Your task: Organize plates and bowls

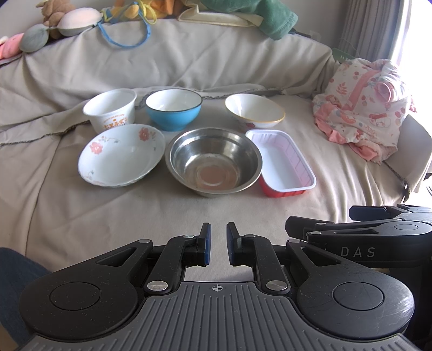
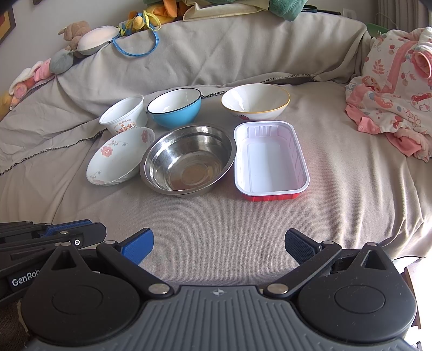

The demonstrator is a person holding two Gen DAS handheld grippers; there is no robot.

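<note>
Six dishes sit on a beige sofa cover. Back row: a white plastic cup-bowl with orange print (image 1: 111, 109) (image 2: 124, 114), a blue bowl (image 1: 174, 109) (image 2: 175, 107), a white bowl with a yellow rim (image 1: 254, 110) (image 2: 255, 102). Front row: a floral white plate-bowl (image 1: 121, 155) (image 2: 118, 156), a steel bowl (image 1: 213, 160) (image 2: 188, 159), a red tray with a white inside (image 1: 282, 162) (image 2: 270, 159). My left gripper (image 1: 218, 244) is nearly shut with a narrow gap, empty, well short of the steel bowl. My right gripper (image 2: 218, 244) is wide open and empty, short of the tray.
A pink patterned cloth (image 1: 364, 108) (image 2: 391, 89) is heaped at the right. Stuffed toys (image 1: 62, 19) (image 2: 89, 35) and a green towel (image 1: 253, 16) lie along the sofa back. The right gripper's body (image 1: 364, 237) shows beside the left one.
</note>
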